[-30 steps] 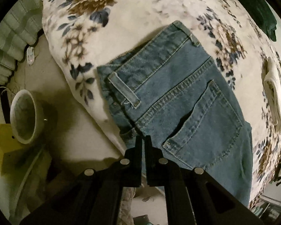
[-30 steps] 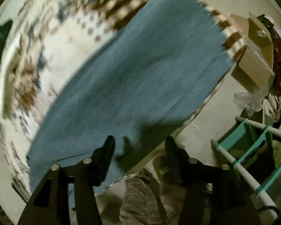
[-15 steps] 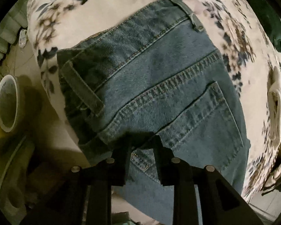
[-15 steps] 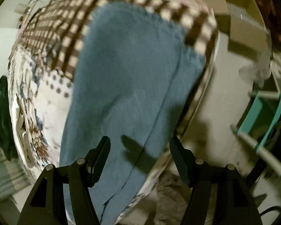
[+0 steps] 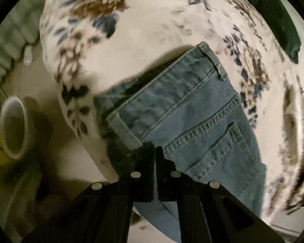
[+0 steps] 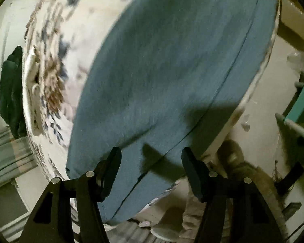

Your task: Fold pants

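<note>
1 tool (image 5: 155,151) pinching jeans (image 5: 192,117) waistband

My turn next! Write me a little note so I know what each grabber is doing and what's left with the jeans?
Left gripper: jaws shut on the jeans at the waistband end, near the bed's edge.
Right gripper: jaws open, holding nothing, over the leg part of the jeans.
Where things are: the jeans lie flat on the flowered bedspread, back pocket facing up. They look folded lengthwise, one leg on the other.
Left to do: no crosswise fold shows yet. Probably grab the leg end with the right gripper and bring it up toward the waistband.
</note>
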`<state>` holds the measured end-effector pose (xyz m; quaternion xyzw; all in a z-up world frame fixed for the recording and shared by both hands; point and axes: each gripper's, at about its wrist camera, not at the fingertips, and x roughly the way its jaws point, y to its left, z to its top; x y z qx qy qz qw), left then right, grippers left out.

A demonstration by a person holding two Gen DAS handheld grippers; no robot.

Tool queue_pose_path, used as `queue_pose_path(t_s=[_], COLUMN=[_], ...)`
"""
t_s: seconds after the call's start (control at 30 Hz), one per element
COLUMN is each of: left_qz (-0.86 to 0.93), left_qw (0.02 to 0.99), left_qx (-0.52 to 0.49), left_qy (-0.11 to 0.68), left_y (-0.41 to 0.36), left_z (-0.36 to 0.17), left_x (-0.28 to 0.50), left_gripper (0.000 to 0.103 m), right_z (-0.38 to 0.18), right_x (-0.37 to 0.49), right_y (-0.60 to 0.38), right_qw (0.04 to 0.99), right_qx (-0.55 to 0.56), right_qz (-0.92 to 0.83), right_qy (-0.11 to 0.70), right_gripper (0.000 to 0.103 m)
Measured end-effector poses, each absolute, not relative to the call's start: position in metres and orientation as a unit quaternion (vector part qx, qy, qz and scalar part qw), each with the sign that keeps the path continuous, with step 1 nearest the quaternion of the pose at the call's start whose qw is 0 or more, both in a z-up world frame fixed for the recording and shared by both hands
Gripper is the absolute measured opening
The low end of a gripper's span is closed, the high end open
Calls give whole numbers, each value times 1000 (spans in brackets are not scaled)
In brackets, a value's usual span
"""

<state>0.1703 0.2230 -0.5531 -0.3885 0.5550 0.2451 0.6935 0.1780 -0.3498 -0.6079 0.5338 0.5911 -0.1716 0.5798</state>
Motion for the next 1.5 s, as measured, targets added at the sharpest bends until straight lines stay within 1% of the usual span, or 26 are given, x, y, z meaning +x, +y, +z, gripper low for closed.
queue_pose_path(t_s=[0.1, 0.17, 0.2, 0.27, 0.37, 0.4, 0.47, 0.5, 0.53, 0.57, 0.63, 0.7, 0.77, 0.8, 0.83, 1.0, 1.13, 1.23, 1.3, 1.33, 1.37, 1.4, 1.47, 1.5], left_qz=[232, 225, 226, 228, 236, 236, 240, 246, 253, 261, 275, 283, 297, 297, 298, 299, 318, 288, 270, 263, 261, 260, 255, 257], left_qw=[674, 674, 674, 668, 663, 663, 661, 657, 651, 645, 643, 652, 667, 676, 683, 708, 700, 690, 688, 686, 685, 685, 688, 688], left_qx=[-413, -434, -441, -463, -476, -476, -476, -479, -481, -483, -471, -447, -423, -421, -420, -407, -400, -446, -449, -448, -447, -449, -457, -459], left_qy=[567, 554, 549, 536, 528, 527, 527, 528, 529, 532, 537, 543, 537, 528, 518, 493, 499, 493, 501, 509, 512, 511, 502, 501], left_y=[221, 222, 221, 222, 222, 222, 223, 226, 230, 233, 231, 226, 221, 221, 223, 244, 266, 270, 264, 260, 258, 257, 257, 257], left_z=[-559, -560, -561, -563, -562, -561, -564, -567, -570, -574, -576, -575, -570, -566, -560, -531, -527, -535, -536, -539, -539, -540, -543, -545], left_x=[158, 152, 151, 150, 148, 147, 149, 152, 152, 154, 159, 166, 167, 165, 161, 141, 121, 118, 124, 129, 131, 134, 139, 142], left_gripper=[5, 16, 19, 28, 32, 32, 32, 32, 32, 32, 32, 30, 11, 8, 0, 0, 0, 0, 2, 8, 22, 28, 47, 51], right_z=[-622, -629, -633, -637, -641, -642, -642, -642, -641, -641, -639, -635, -629, -625, -621, -598, -585, -592, -609, -615, -619, -622, -627, -628], right_x=[180, 179, 178, 180, 184, 186, 190, 191, 195, 199, 203, 208, 208, 209, 208, 194, 183, 175, 172, 172, 174, 177, 181, 182], right_y=[-339, -329, -321, -307, -291, -285, -282, -281, -279, -276, -274, -270, -267, -263, -262, -259, -254, -252, -256, -259, -259, -261, -264, -263], right_qw=[567, 557, 549, 541, 541, 540, 540, 543, 549, 552, 561, 566, 573, 576, 580, 589, 590, 581, 558, 552, 551, 551, 546, 544], right_qx=[540, 543, 544, 544, 535, 536, 537, 537, 538, 537, 534, 525, 514, 508, 502, 487, 463, 444, 455, 465, 466, 469, 479, 479], right_qz=[-177, -178, -173, -163, -154, -153, -152, -153, -151, -152, -163, -172, -176, -176, -175, -159, -142, -142, -146, -146, -144, -141, -133, -130], right_qy=[596, 603, 610, 621, 630, 630, 630, 627, 621, 619, 611, 612, 614, 616, 617, 625, 646, 667, 678, 677, 677, 676, 675, 676], right_gripper=[63, 61, 60, 58, 57, 55, 48, 35, 15, 10, 4, 4, 4, 4, 3, 3, 3, 3, 4, 4, 4, 6, 11, 17])
